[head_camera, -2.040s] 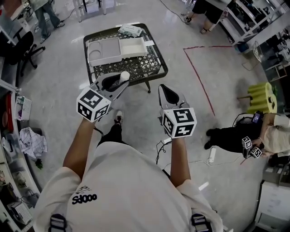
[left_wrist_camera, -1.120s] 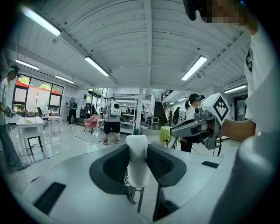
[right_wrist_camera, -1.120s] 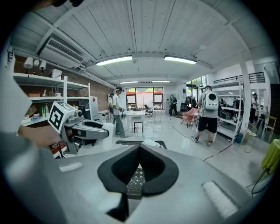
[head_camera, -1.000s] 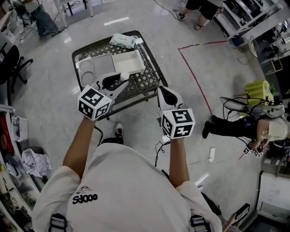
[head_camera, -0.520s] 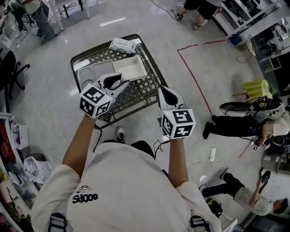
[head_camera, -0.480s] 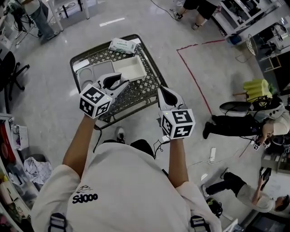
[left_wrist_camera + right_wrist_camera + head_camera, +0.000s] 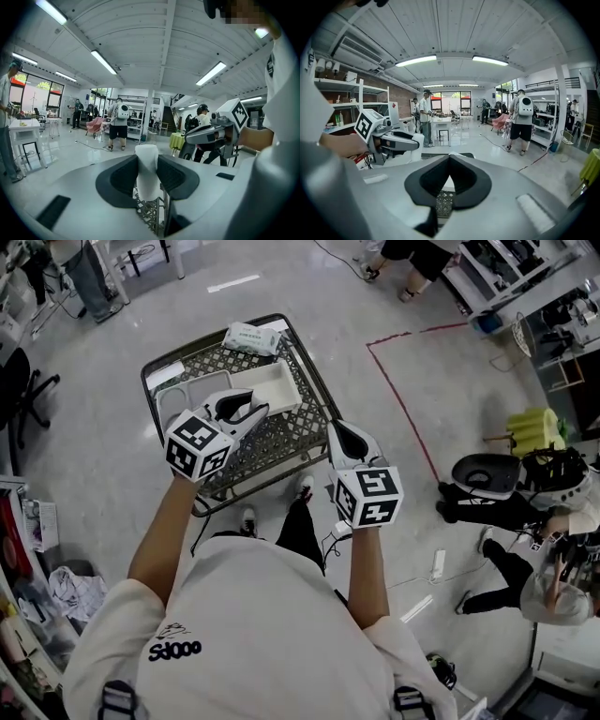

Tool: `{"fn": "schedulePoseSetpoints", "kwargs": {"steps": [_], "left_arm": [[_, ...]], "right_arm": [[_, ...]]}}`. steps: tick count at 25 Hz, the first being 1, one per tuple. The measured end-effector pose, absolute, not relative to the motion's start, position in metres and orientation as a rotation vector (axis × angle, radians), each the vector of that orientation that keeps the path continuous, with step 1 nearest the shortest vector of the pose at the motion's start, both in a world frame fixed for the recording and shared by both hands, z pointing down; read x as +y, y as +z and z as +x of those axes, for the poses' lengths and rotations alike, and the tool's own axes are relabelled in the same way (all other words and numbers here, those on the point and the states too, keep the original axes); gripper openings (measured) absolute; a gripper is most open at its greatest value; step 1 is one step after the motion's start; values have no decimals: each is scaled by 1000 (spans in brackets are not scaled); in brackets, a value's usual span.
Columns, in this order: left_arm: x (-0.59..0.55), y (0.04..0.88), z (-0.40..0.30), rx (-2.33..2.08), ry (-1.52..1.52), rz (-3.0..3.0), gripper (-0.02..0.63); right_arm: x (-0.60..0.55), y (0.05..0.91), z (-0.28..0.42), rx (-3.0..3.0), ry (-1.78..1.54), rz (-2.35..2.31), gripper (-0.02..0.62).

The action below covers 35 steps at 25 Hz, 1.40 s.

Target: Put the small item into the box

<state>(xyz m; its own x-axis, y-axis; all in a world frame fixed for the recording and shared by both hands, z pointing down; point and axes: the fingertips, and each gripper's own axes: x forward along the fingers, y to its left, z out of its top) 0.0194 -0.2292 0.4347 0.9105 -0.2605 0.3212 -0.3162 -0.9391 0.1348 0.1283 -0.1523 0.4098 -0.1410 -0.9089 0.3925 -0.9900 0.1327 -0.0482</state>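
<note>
Small item [image 7: 148, 176], white and upright, is clamped between the left gripper's [image 7: 247, 411] pads; its lower end is cut off behind the jaw body. In the head view it is hardly visible. Left gripper hangs over the lattice table [image 7: 286, 439], covering part of the white box [image 7: 278, 373] and tray [image 7: 170, 396]. Right gripper [image 7: 449, 160] has its jaws together and empty, near the table's front edge.

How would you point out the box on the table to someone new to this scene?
Look at the dark lattice-topped table in front of the person. Among the pale things on it, the box is the open, deep-walled white one, right of the shallow compartment tray and nearer than the printed packet.
</note>
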Motion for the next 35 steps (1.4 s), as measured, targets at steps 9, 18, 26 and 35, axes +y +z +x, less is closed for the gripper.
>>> {"fn": "schedulePoseSetpoints", "kwargs": {"steps": [9, 18, 26, 35], "left_arm": [[-266, 454, 48, -553, 524, 2828, 123], [-307, 495, 72, -624, 662, 2732, 123], [-331, 554, 88, -628, 825, 2644, 124], [-350, 618, 101, -628, 963, 2530, 124]], "right_arm": [[-197, 423, 162, -2218, 465, 1738, 11], [-247, 449, 182, -2288, 532, 1589, 9], [-272, 484, 193, -2303, 613, 1490, 11], [-291, 522, 207, -2307, 720, 1413, 11]]}}
